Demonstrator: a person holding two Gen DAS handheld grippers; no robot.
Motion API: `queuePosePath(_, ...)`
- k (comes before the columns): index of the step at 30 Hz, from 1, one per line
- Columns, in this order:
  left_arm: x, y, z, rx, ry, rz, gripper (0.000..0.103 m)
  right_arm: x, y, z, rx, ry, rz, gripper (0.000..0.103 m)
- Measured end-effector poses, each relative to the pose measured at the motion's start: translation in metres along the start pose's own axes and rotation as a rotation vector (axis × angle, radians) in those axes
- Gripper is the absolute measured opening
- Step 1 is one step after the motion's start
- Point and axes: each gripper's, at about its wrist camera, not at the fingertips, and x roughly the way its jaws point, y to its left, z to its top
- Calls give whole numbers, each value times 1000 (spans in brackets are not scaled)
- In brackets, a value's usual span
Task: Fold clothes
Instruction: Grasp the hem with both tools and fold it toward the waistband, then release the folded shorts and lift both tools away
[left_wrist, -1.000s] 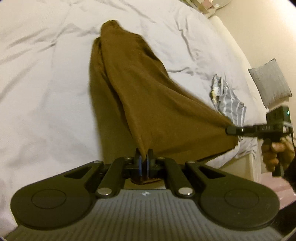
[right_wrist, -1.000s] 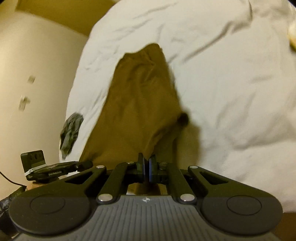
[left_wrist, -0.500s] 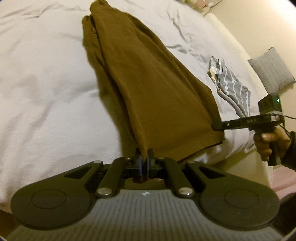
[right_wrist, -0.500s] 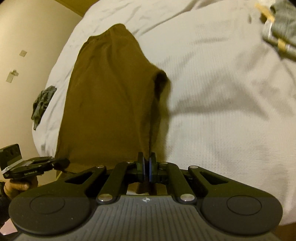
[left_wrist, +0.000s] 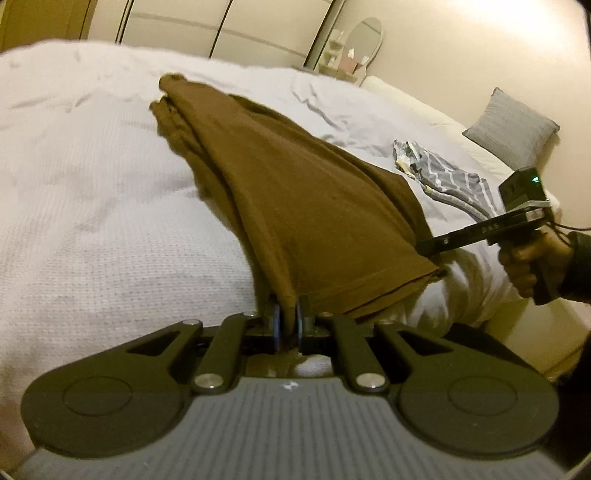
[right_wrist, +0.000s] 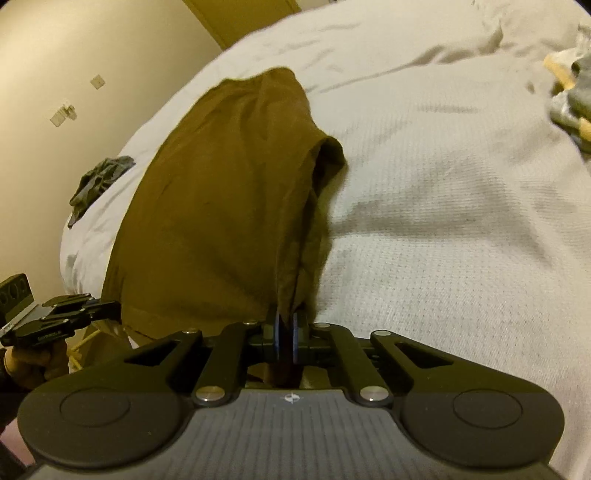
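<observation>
Left wrist view shows the left gripper (left_wrist: 289, 325) at lower centre, its jaws pinched tight on one hem corner of the brown shirt (left_wrist: 295, 195). At the right edge of that frame, the right gripper (left_wrist: 424, 246), gripped by a hand (left_wrist: 524, 262), clamps the other hem corner. From the right wrist view, the right gripper (right_wrist: 286, 330) is likewise closed on brown cloth. The shirt stretches away from both grippers across the white bed (left_wrist: 92, 192) toward the upper middle. A striped grey garment (left_wrist: 454, 181) lies at right, near a grey pillow (left_wrist: 513, 125); a dark garment (right_wrist: 98, 181) sits at the bed's left edge.
</observation>
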Motion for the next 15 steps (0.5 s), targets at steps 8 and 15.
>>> queuePosePath(8,-33,-42,-11,171,55,207,7,-38,23,-28,-37,-172,-103,17)
queuePosePath(15,-49,-66,-19,390,41,391,29,-48,55,-54,-210,-221,-164,40)
